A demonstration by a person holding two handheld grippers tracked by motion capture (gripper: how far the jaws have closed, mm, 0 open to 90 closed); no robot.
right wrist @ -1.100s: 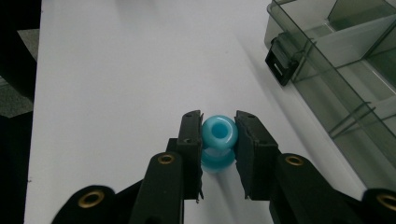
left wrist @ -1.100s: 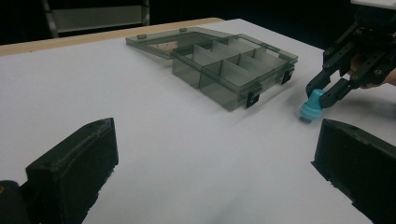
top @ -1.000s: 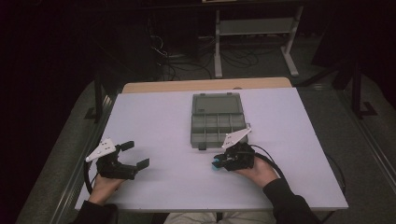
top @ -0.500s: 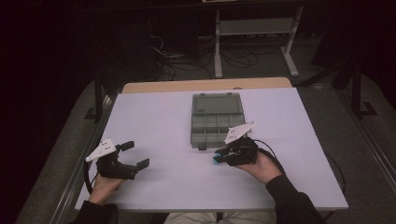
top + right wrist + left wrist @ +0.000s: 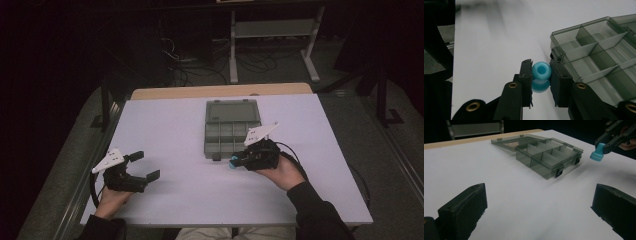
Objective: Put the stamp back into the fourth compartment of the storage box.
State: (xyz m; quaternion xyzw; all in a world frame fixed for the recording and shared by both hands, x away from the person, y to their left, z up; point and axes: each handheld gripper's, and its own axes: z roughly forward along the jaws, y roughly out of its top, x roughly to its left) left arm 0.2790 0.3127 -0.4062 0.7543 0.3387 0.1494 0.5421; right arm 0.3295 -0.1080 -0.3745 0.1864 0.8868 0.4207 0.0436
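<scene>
The white table (image 5: pixel 175 125) carries a grey see-through box (image 5: pixel 232 129) that sits toward its far edge, about midway across, with its lid folded flat behind it so the rows of small compartments stand open from above; they look empty, which suggests the box is waiting to be filled. The right gripper (image 5: pixel 235 162) hangs just off the box's near right corner, its jaws closed narrowly on a small blue bead (image 5: pixel 541 73), pinched across its sides so the hole faces up and the bead cannot roll. It is held clear of the table, probably so it can be carried over the wall into a compartment. The left gripper (image 5: pixel 146 165) rests near the table's near left corner, well apart from the box, jaws spread wide and holding nothing, likely kept out of the way.
</scene>
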